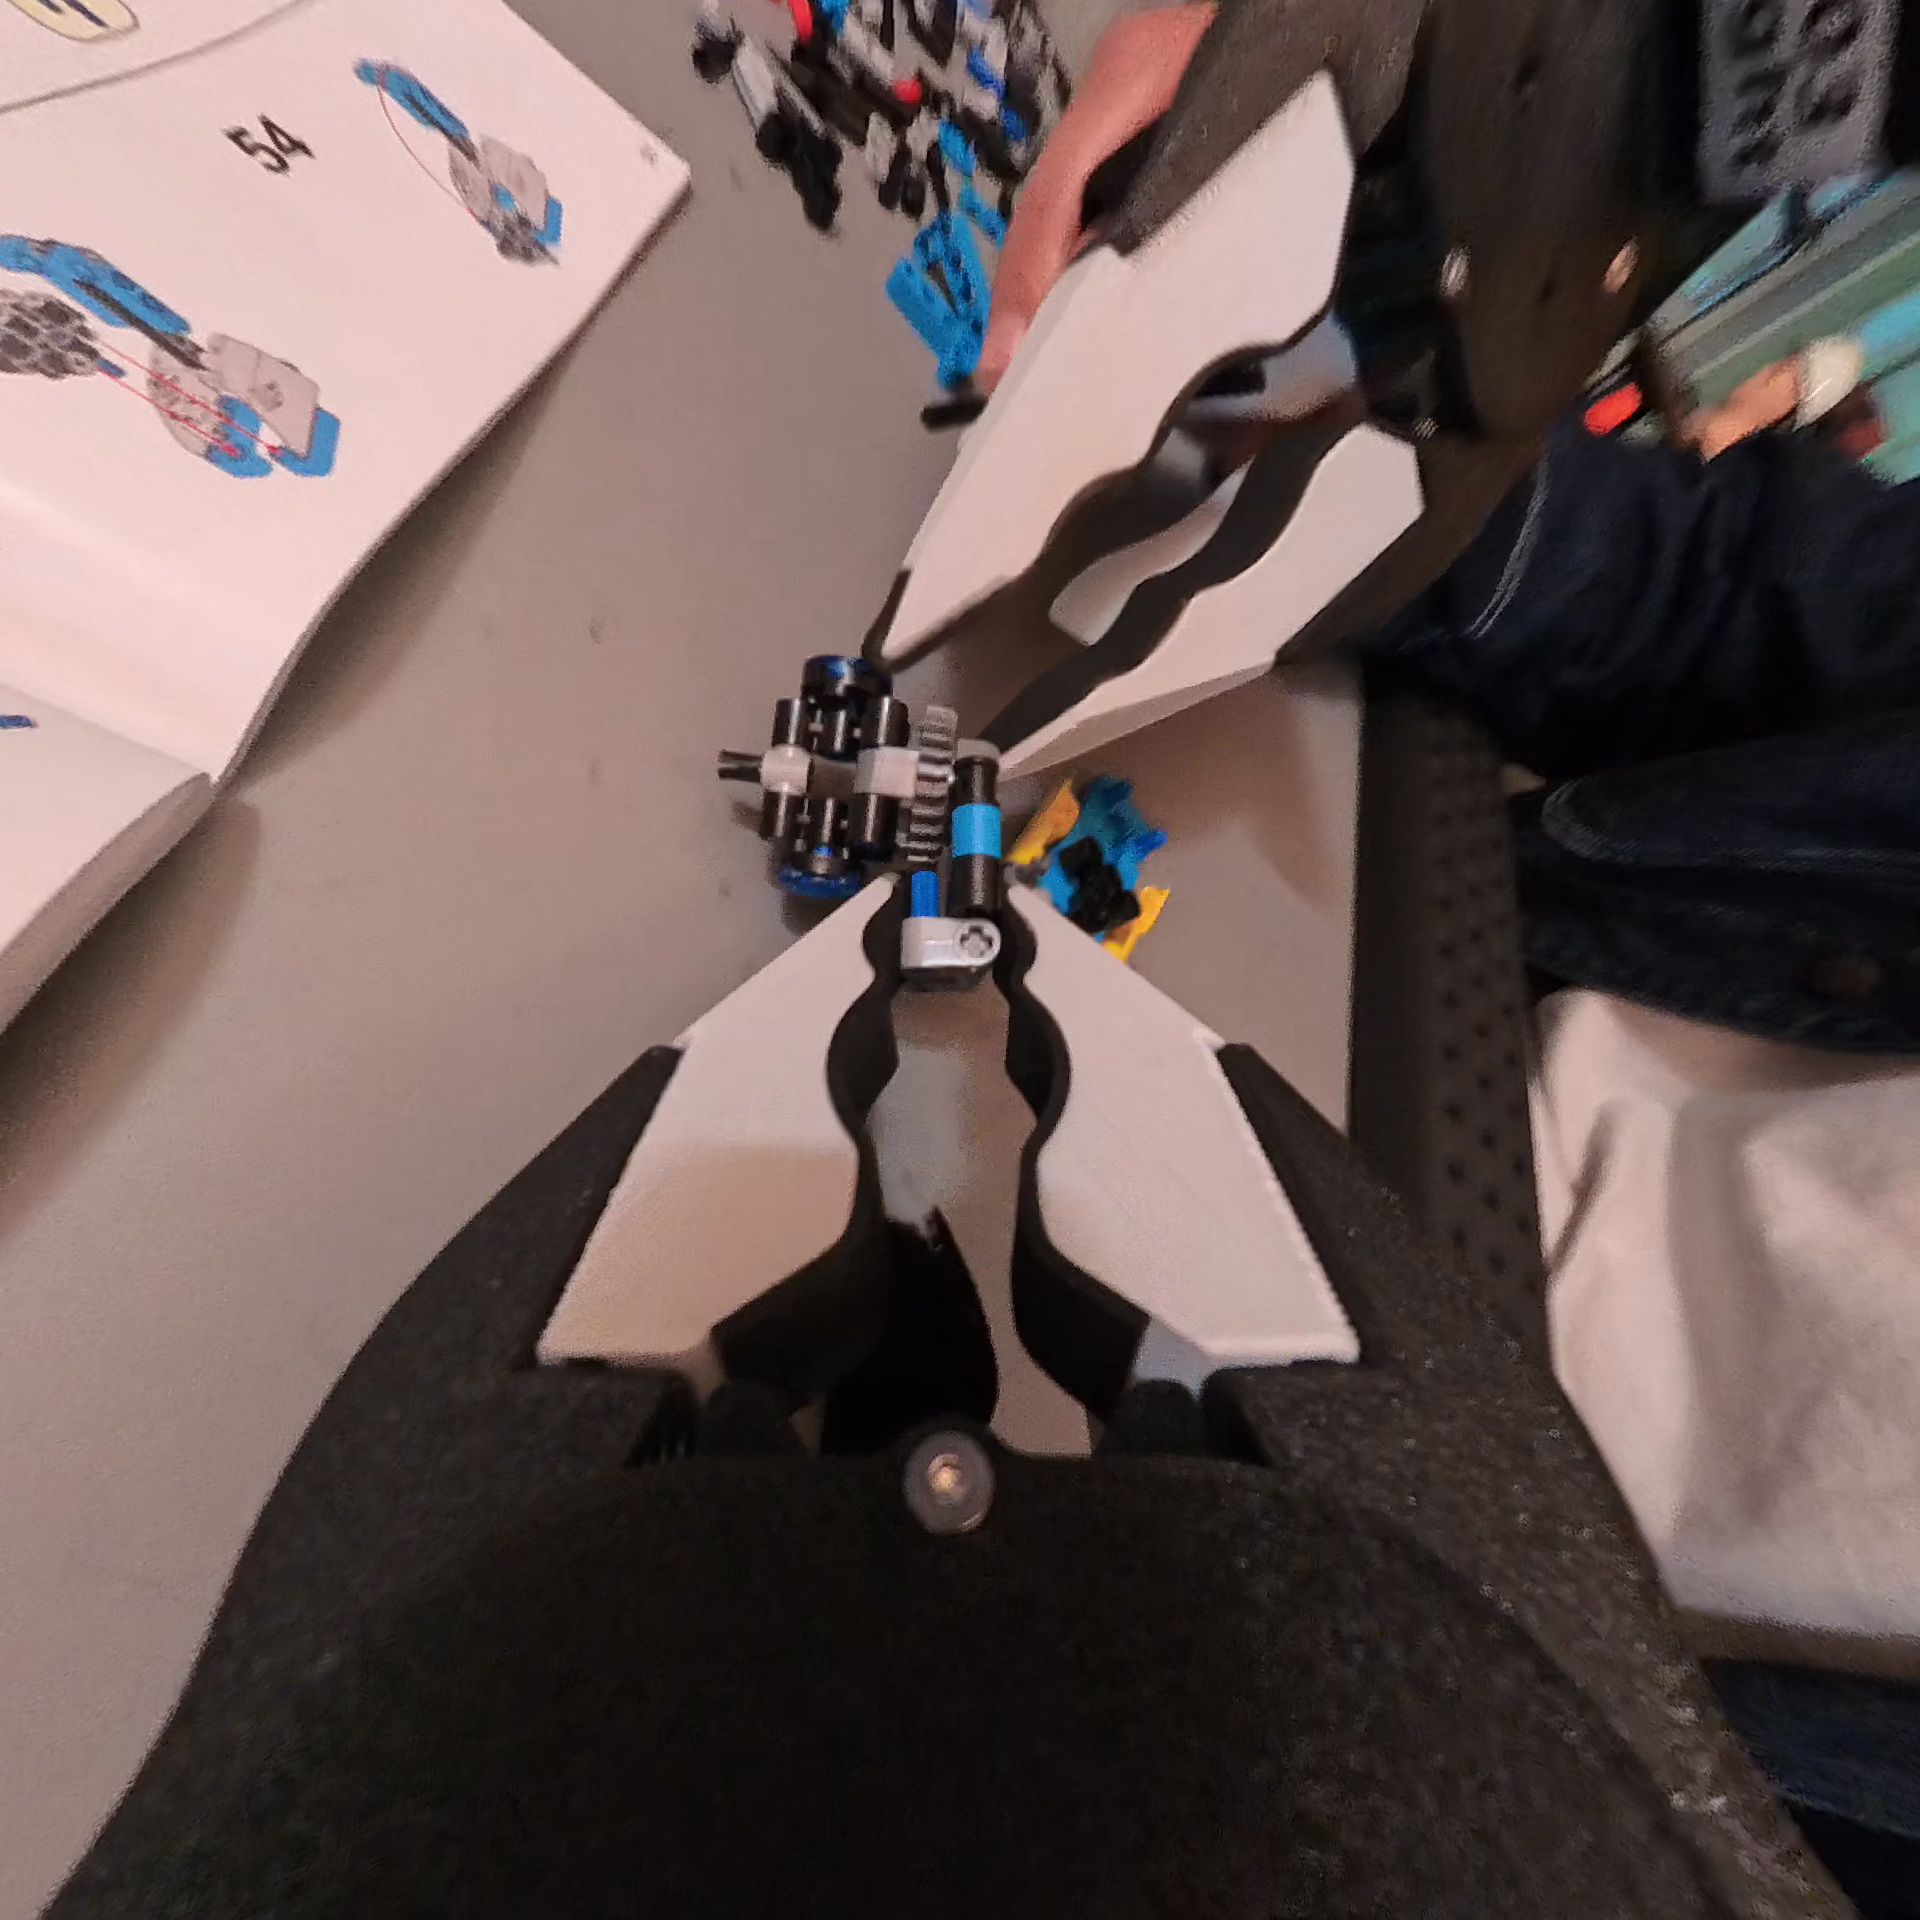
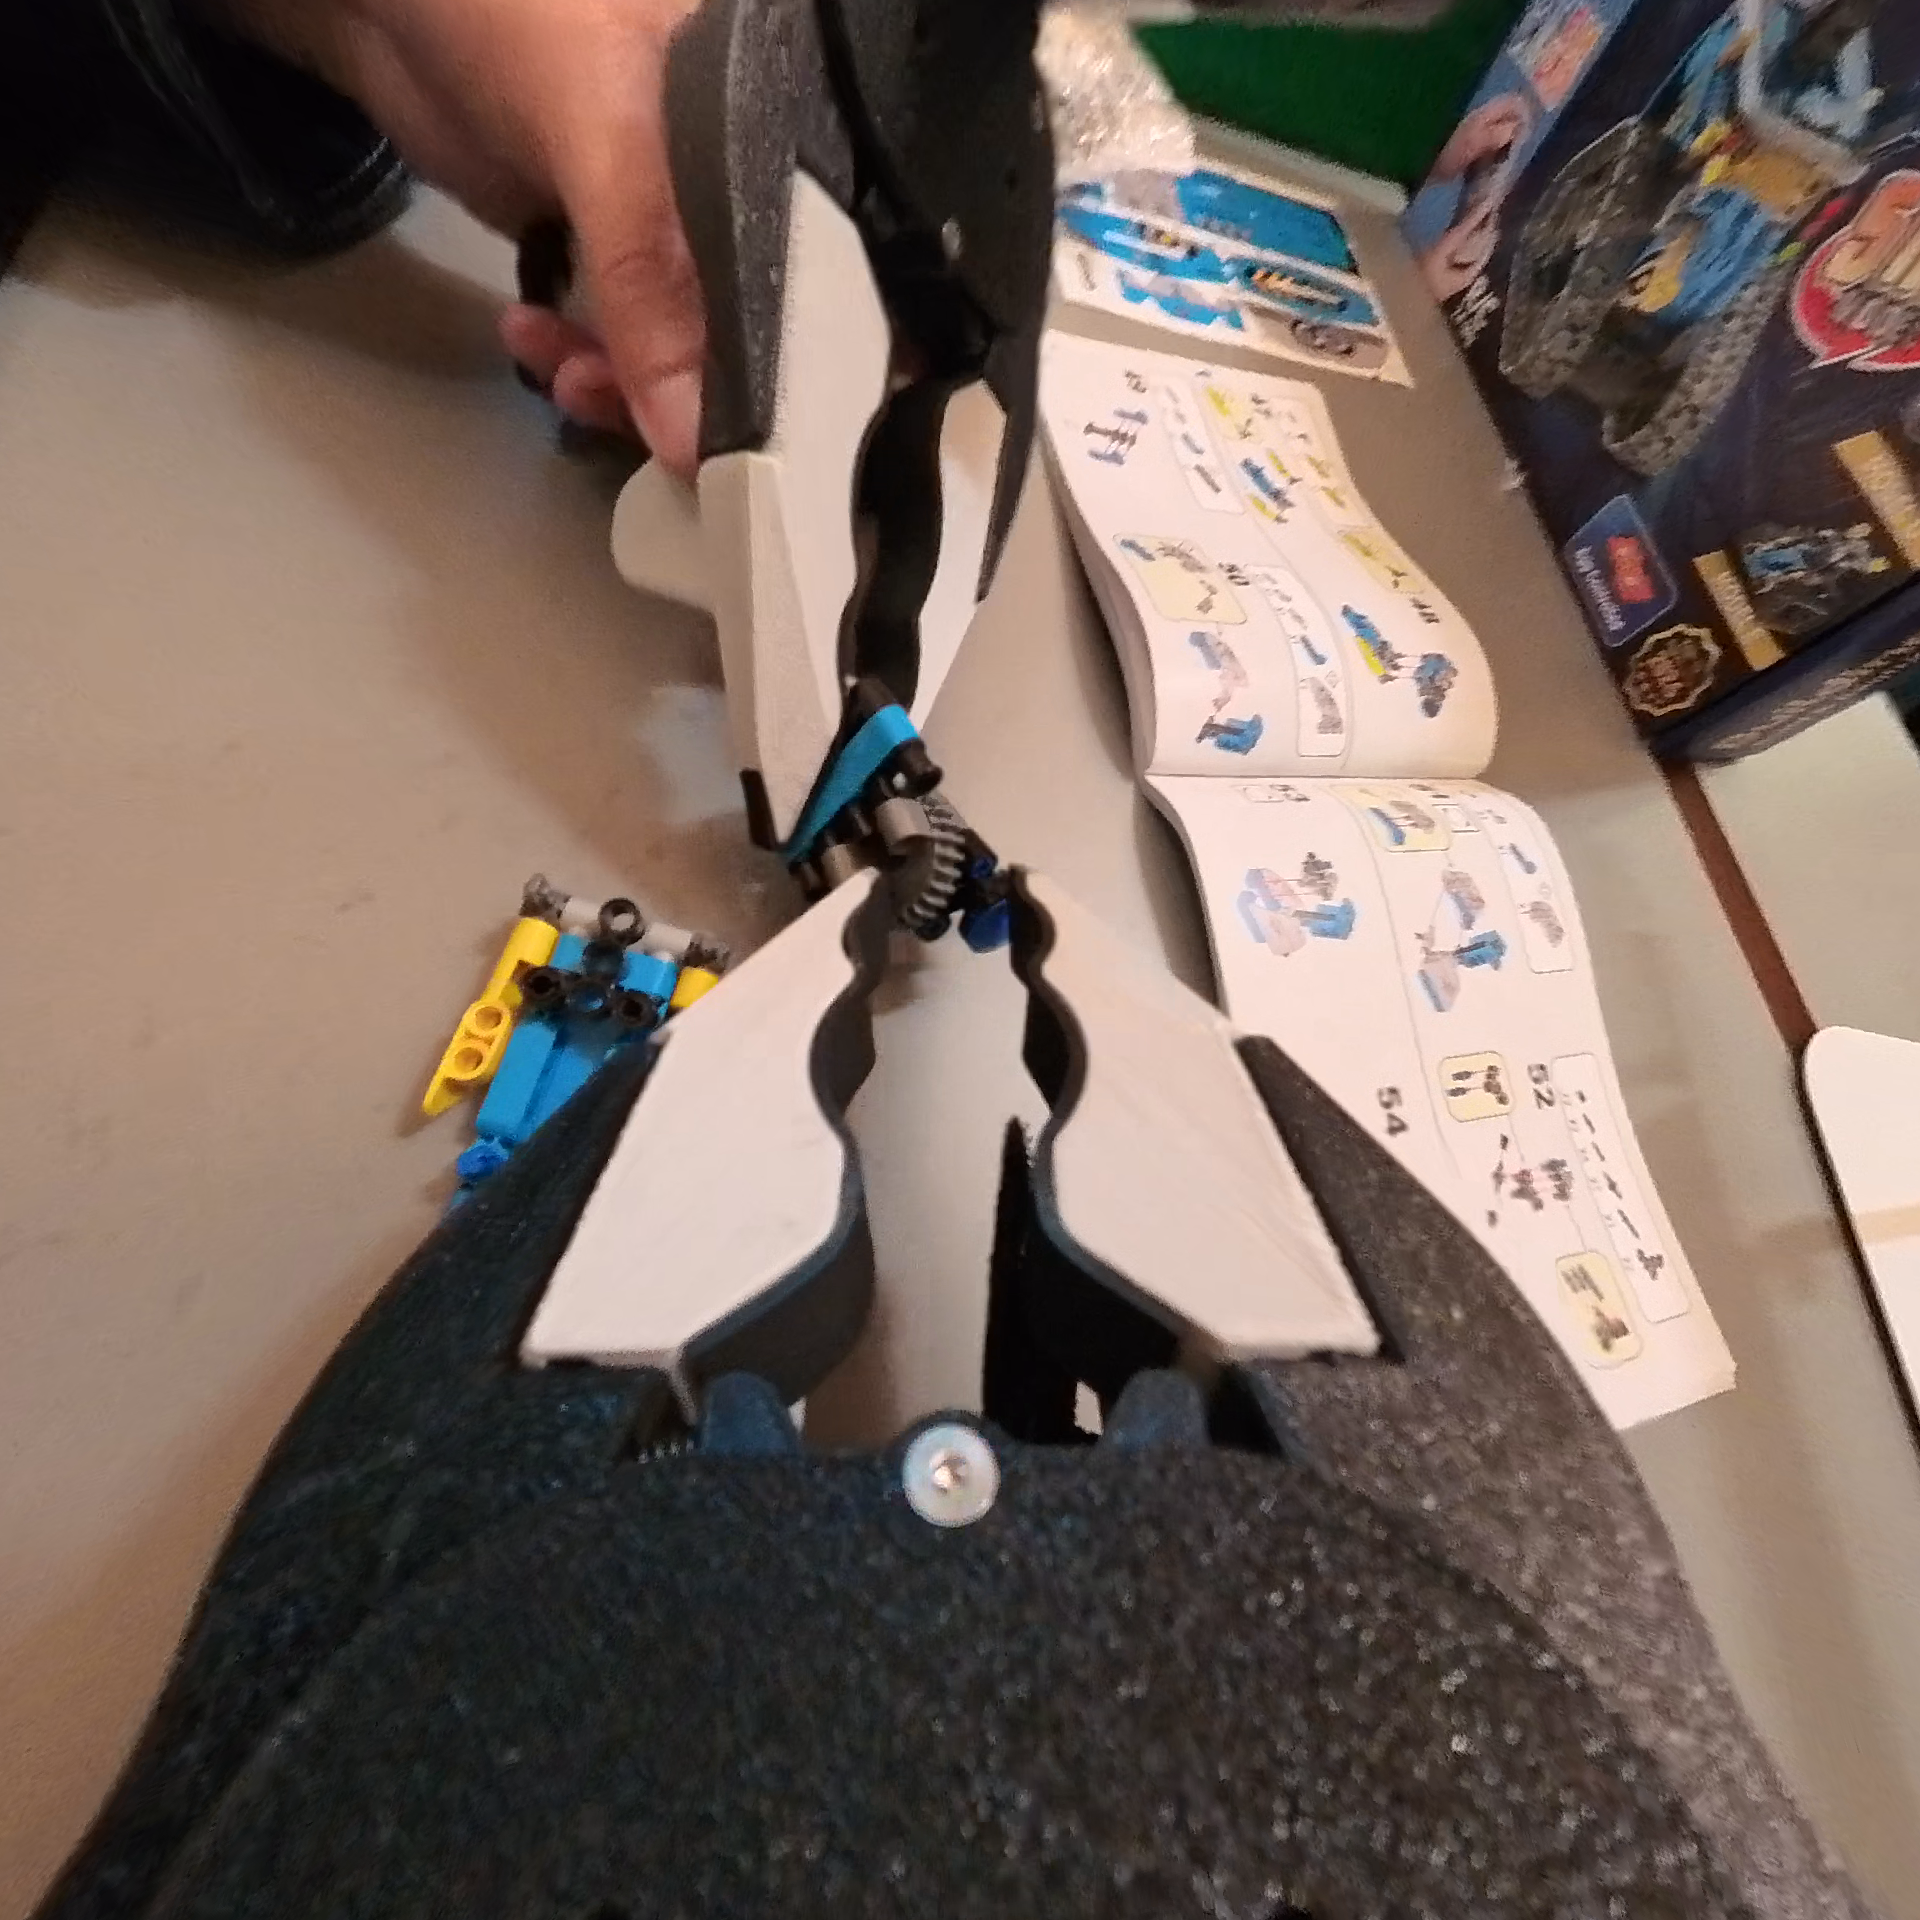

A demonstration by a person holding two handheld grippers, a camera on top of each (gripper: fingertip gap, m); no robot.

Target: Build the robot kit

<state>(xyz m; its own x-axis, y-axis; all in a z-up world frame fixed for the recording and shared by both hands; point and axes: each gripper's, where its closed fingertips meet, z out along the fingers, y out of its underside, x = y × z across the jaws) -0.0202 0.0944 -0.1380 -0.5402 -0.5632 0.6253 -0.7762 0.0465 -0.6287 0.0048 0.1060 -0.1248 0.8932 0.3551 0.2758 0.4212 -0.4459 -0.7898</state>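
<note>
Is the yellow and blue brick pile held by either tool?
No, the pile lies loose on the table, beside the right tool.

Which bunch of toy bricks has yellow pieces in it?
The small loose cluster lying on the table beside the grippers; the gear assembly pinched between them shows only black, grey and blue.

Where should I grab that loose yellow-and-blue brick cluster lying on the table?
Take the yellow-and-blue cluster across its long blue beams, coming from above. It lies flat on the table, apart from both grippers, and the parallel blue sides look the likeliest faces for the pads; the yellow end pieces look narrower.
</note>
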